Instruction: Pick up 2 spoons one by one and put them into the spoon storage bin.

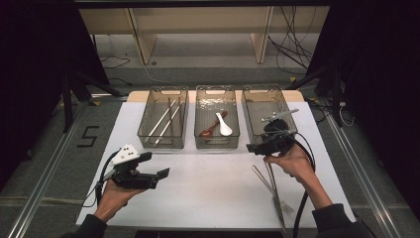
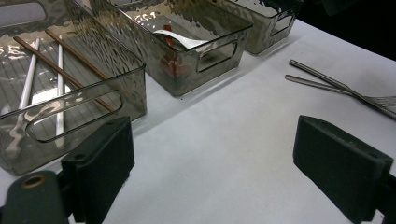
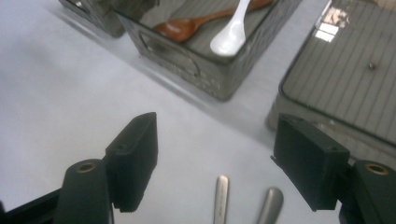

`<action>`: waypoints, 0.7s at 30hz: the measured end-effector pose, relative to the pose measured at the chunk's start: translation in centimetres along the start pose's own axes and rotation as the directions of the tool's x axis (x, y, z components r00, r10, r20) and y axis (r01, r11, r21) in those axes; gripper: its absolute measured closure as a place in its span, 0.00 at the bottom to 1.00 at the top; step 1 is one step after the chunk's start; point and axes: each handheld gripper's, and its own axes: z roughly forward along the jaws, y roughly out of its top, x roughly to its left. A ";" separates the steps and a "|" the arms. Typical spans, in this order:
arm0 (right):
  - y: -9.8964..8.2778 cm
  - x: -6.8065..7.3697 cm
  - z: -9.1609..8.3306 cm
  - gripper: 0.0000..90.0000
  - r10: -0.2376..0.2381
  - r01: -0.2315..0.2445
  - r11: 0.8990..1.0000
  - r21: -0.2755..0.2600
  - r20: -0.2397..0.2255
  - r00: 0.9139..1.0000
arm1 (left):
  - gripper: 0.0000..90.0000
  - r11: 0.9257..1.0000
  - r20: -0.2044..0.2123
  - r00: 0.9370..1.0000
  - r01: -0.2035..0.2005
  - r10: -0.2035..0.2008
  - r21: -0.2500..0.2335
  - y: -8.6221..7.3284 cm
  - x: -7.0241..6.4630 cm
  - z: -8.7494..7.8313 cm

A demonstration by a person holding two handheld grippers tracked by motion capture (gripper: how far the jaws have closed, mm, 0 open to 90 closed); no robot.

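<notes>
Two metal forks (image 1: 271,184) lie side by side on the white table (image 1: 208,193) at the front right; their handle ends (image 3: 222,196) show between my right gripper's jaws. My right gripper (image 1: 260,146) hovers open and empty (image 3: 217,128) just beyond those handles, in front of the right bin (image 1: 262,90). My left gripper (image 1: 157,164) is held open and empty (image 2: 212,135) over the bare table at the front left, pointing toward the forks (image 2: 327,84).
Three smoky clear bins stand in a row at the back. The left bin (image 1: 163,90) holds several chopsticks (image 1: 166,121). The middle bin (image 1: 215,90) holds a brown wooden spoon (image 3: 187,25) and a white spoon (image 3: 231,37). The right bin's floor (image 3: 345,79) looks bare.
</notes>
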 end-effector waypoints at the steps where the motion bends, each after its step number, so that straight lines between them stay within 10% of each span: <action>1: -0.3 -0.1 -0.1 0.35 0.004 -0.004 1.000 0.006 0.002 1.000 | 0.13 1.000 0.000 1.000 -0.001 0.001 0.001 0.0 0.0 0.0; 21: -4.2 -1.2 0.7 0.32 0.058 -0.063 0.990 0.124 0.047 0.997 | 0.13 1.000 0.003 1.000 -0.009 0.009 0.008 0.0 0.0 0.0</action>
